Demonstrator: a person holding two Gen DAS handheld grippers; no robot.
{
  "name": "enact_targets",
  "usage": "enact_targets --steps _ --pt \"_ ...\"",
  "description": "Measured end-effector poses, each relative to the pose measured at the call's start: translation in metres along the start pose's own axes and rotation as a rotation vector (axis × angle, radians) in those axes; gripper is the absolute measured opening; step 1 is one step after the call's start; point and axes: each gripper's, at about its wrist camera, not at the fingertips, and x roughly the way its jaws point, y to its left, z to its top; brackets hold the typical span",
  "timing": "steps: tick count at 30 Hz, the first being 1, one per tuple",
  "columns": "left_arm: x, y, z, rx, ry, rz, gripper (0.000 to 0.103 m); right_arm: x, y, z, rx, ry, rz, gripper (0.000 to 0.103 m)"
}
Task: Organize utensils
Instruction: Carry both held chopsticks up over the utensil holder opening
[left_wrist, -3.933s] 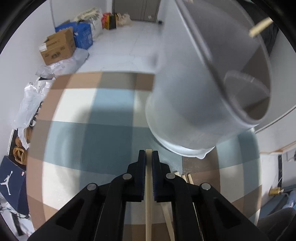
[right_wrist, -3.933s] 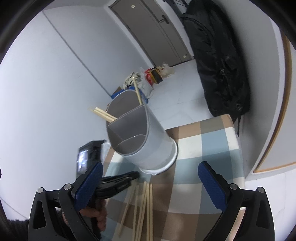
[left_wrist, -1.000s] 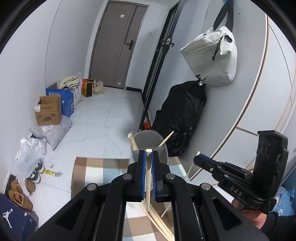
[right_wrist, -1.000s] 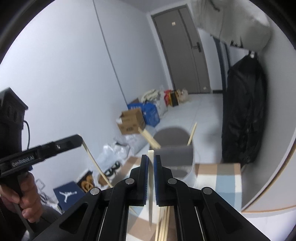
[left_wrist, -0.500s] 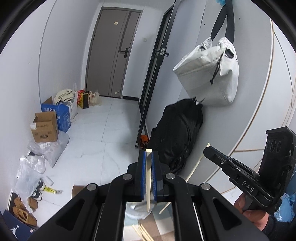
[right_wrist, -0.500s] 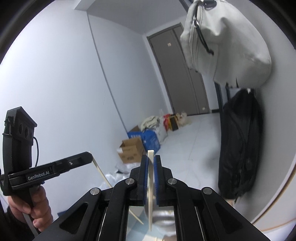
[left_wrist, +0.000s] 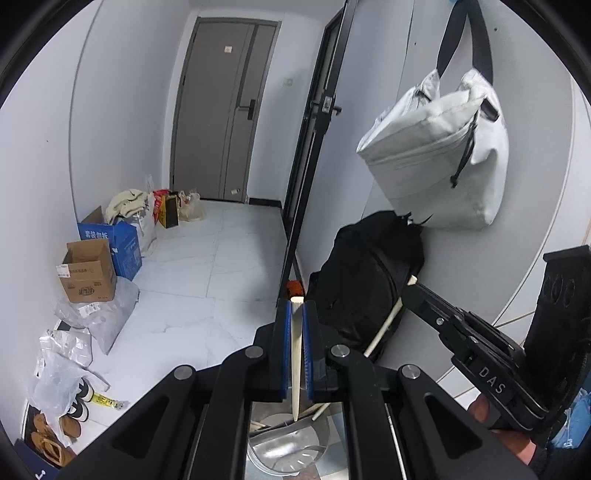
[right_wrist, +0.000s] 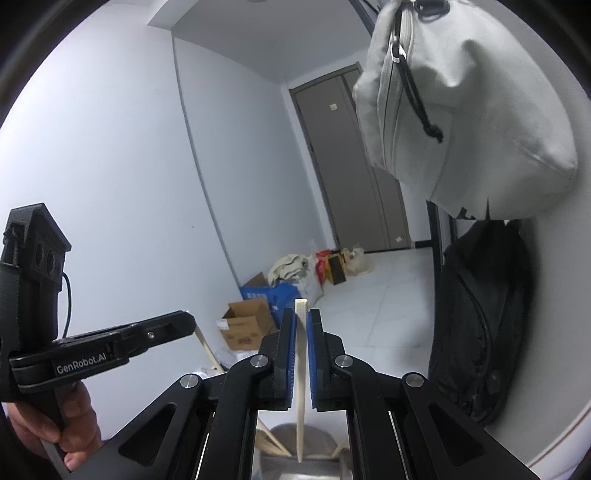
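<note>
My left gripper (left_wrist: 296, 314) is shut on a pale wooden chopstick (left_wrist: 295, 354) held upright, its lower tip over the grey utensil holder (left_wrist: 291, 443) below. My right gripper (right_wrist: 302, 325) is shut on another chopstick (right_wrist: 301, 387), also upright, its tip hanging over the same holder (right_wrist: 295, 458), which has a few chopsticks leaning inside. Each gripper shows in the other's view: the right one (left_wrist: 417, 291) with its chopstick at right, the left one (right_wrist: 184, 325) at left.
A grey bag (left_wrist: 436, 162) hangs on the wall above a black backpack (left_wrist: 365, 288). Cardboard boxes (left_wrist: 86, 273), plastic bags and shoes lie on the white tiled floor at left. A grey door (left_wrist: 225, 110) stands at the back.
Both grippers have risen higher with their chopsticks. The table has dropped out of view and the holder now sits at the bottom edge under the chopstick tips.
</note>
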Motion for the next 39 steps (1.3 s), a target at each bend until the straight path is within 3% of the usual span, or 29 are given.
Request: enact_targets --steps 19,29,39 --pt "0.048 0.016 -0.023 0.017 0.047 -0.022 0.002 0.050 -0.018 -0.040 -0.011 0.069 -0.017 0.005" --pt "0.048 0.010 -0.033 0.100 0.039 -0.107 0.002 0.051 -0.016 -0.059 -0.074 0.079 0.030 0.005" --pt "0.064 0.011 -0.046 0.148 0.135 -0.152 0.002 0.053 -0.019 -0.083 -0.108 0.145 0.049 0.005"
